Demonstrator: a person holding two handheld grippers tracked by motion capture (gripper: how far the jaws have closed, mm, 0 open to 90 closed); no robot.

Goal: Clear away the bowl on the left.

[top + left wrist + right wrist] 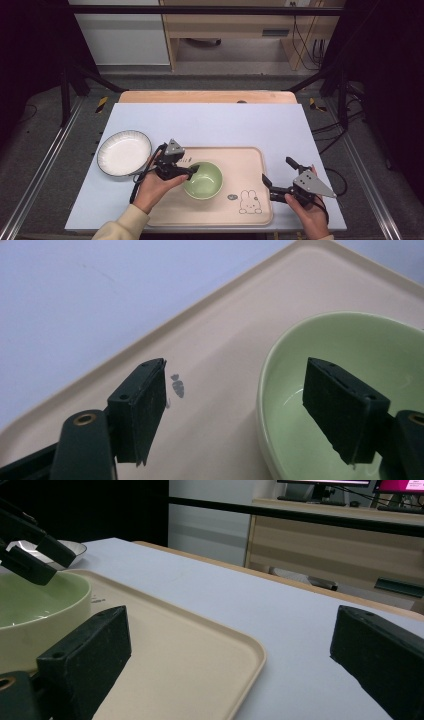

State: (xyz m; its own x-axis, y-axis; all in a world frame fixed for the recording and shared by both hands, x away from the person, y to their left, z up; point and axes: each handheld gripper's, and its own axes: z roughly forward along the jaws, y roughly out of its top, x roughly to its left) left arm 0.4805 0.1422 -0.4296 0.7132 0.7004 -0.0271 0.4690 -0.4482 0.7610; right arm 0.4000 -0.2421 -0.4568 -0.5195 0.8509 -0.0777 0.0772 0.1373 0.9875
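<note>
Black jaws of the left gripper (235, 415) stand wide, straddling the green bowl's (350, 390) rim, one inside, one over the beige tray (225, 340). Off the tray's edge, the right gripper (279, 176) gapes wide, holding nothing.

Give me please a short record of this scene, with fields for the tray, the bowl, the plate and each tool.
tray: beige tray on the table, rabbit drawing near its front edge
bowl: green bowl standing on the tray, looks empty
plate: white plate on the table, left of the tray
left tool: left tool open, jaws straddling the bowl's rim
right tool: right tool open, at the tray's right edge, holding nothing
</note>
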